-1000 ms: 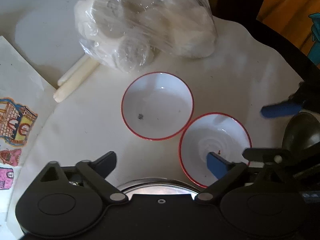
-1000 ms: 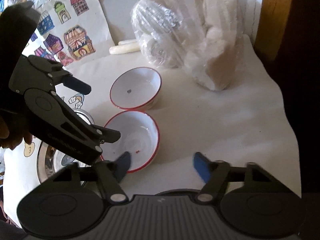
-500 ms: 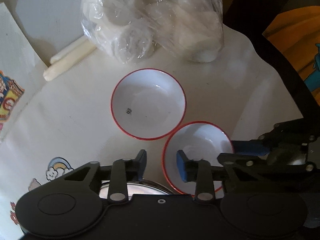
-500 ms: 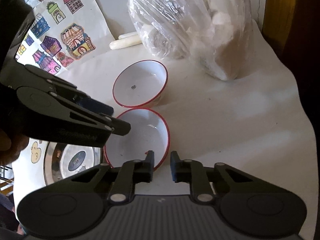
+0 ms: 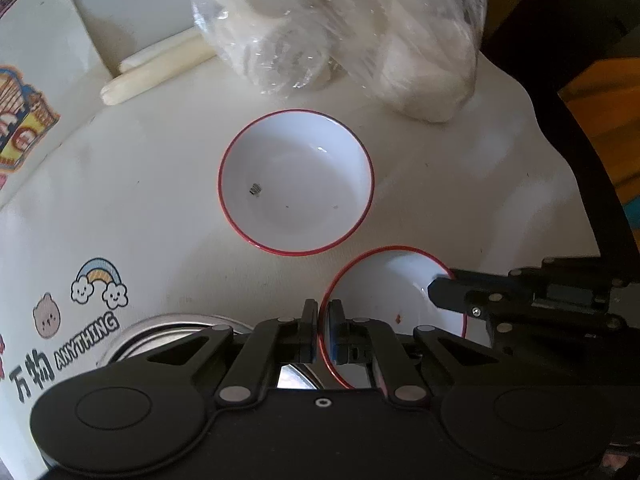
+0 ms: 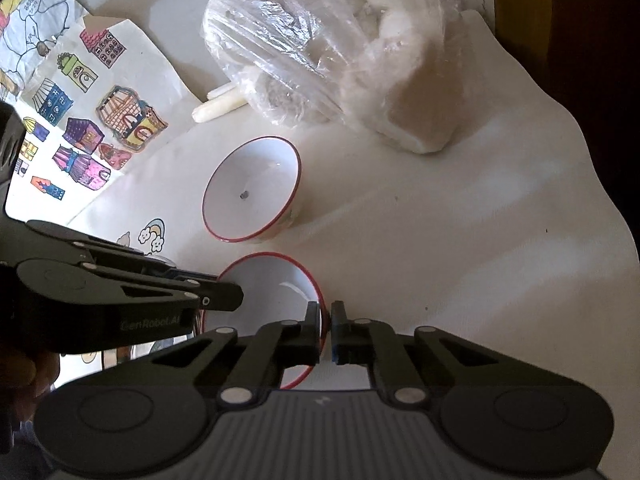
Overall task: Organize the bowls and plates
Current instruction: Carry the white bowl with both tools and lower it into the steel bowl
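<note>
Red-rimmed near bowl [image 5: 384, 296] has its left rim pinched by the left gripper [image 5: 323, 322] in the left wrist view, while the right wrist view shows the right gripper [image 6: 325, 328] clamped on its right rim.

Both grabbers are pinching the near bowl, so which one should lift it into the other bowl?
Probably the right. The right gripper pinches the near bowl on its open-table side; the left gripper sits over the steel plate. Far bowl is empty.

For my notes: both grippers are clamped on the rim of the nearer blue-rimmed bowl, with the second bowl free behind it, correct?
Nearly: the nearer bowl has a red rim, not blue, as both wrist views show. The left gripper and right gripper do clamp its rim; the second bowl stands free.
</note>
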The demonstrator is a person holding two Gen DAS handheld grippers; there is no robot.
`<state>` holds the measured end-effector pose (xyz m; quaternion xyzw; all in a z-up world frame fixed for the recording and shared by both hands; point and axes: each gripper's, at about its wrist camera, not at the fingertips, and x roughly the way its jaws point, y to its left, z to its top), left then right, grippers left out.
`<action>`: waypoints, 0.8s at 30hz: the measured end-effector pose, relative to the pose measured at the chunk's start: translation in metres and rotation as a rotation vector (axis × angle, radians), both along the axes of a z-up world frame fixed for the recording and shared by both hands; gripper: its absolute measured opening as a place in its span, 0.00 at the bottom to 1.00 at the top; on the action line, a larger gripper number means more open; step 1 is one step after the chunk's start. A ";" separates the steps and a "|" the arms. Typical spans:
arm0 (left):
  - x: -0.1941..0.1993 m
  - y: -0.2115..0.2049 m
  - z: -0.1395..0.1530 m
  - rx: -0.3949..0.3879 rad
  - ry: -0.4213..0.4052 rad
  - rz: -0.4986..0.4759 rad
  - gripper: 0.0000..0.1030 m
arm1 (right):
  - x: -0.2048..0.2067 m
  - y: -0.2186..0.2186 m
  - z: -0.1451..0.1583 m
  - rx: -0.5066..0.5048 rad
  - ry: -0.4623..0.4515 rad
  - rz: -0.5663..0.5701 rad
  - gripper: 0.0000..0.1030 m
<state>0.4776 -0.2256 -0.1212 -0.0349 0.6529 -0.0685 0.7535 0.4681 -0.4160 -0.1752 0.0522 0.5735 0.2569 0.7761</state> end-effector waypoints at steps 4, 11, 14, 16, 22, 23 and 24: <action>-0.007 0.001 -0.001 0.000 0.014 0.042 0.05 | 0.000 -0.002 0.000 0.005 0.020 0.007 0.06; -0.019 0.000 -0.005 -0.013 0.018 0.101 0.05 | 0.003 -0.003 -0.008 -0.004 0.106 0.011 0.10; -0.024 0.001 -0.001 -0.023 0.001 0.132 0.04 | 0.002 -0.003 -0.007 -0.013 0.100 0.021 0.07; -0.027 0.001 0.004 -0.029 -0.021 0.148 0.03 | 0.001 -0.005 -0.004 -0.018 0.085 0.019 0.06; -0.030 -0.003 0.027 -0.049 -0.077 0.177 0.03 | 0.006 -0.022 0.017 0.019 0.041 -0.013 0.06; -0.030 -0.005 0.031 -0.054 -0.086 0.180 0.03 | 0.008 -0.025 0.022 0.025 0.035 -0.017 0.06; -0.030 -0.006 0.035 -0.061 -0.094 0.183 0.03 | 0.008 -0.028 0.026 0.030 0.029 -0.019 0.06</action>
